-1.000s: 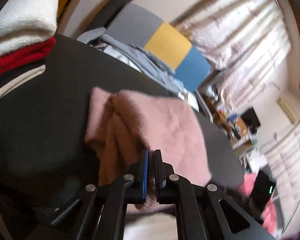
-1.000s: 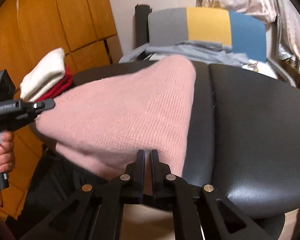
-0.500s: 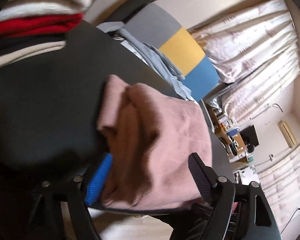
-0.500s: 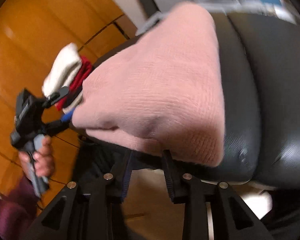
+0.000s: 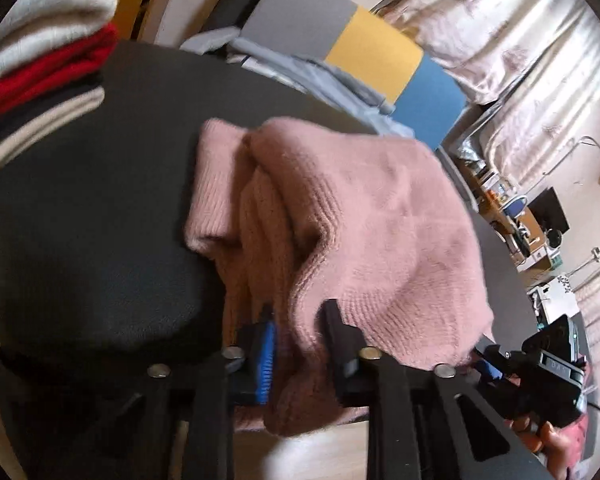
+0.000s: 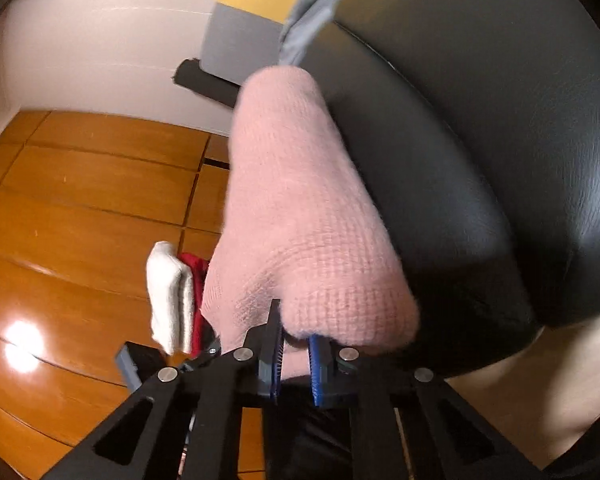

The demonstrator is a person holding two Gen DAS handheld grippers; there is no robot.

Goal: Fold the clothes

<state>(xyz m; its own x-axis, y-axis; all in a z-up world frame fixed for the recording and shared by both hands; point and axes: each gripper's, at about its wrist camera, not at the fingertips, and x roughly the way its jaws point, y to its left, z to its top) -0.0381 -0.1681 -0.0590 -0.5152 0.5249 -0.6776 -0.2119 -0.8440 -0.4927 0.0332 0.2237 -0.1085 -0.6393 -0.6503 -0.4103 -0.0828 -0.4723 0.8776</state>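
warm indoor light | floor (image 6: 20,344) glare | motion blur | fisheye edges

Bare black seat (image 5: 84,208) lay open to the left of the folded pink sweater (image 5: 352,224), wide enough for tongs to pass over it. That stretch ended at a stack of folded clothes (image 5: 40,60), white on red on dark, which blocked the far left corner. Behind the sweater, rumpled grey-blue garments (image 5: 312,76) and a grey, yellow and blue chair back (image 5: 360,48) closed off the rear edge. In the right wrist view, a broad bare expanse of black seat (image 6: 480,128) stood open to the right of the sweater (image 6: 300,220). Beyond the seat's left edge, wooden panelling (image 6: 84,184) rose close by.
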